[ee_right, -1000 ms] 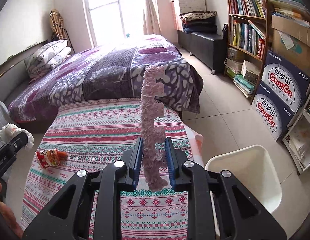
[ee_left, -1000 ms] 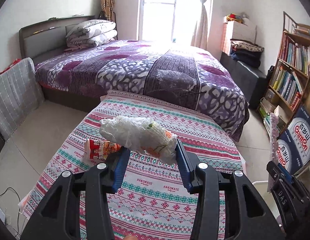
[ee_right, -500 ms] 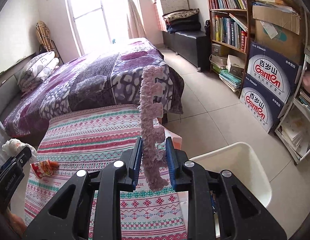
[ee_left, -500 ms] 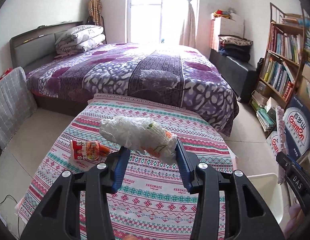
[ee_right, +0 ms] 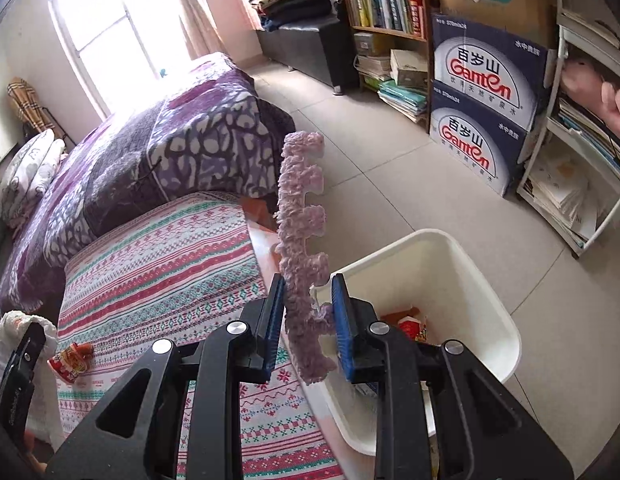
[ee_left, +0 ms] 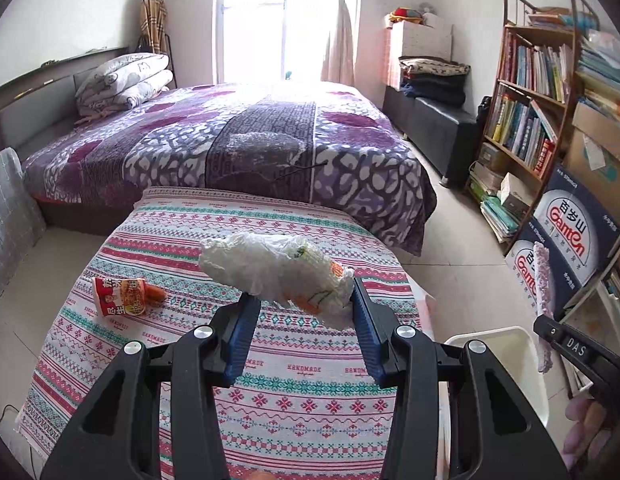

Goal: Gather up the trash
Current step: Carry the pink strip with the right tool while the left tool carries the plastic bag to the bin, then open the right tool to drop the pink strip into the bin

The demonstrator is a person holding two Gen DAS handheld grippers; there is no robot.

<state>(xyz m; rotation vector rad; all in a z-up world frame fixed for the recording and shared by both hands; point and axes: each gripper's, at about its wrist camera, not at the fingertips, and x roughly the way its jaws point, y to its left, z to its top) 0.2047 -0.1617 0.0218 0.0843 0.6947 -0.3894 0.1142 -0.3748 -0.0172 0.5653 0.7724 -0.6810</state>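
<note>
My left gripper is shut on a crumpled white plastic bag and holds it above the striped table. My right gripper holds a long pink fuzzy strip upright at the rim of the white trash bin, its jaws wider than before. The strip and bin also show at the right of the left wrist view. A red snack wrapper lies on the table's left side; it also shows in the right wrist view.
A purple bed stands behind the table. Bookshelves and stacked Ganten boxes line the right wall. Red trash lies inside the bin. Tiled floor lies between bed and shelves.
My right gripper has swung right and down over the bin with the pink strip, and its jaws have widened. My left gripper has turned slightly right, still holding the bag.
</note>
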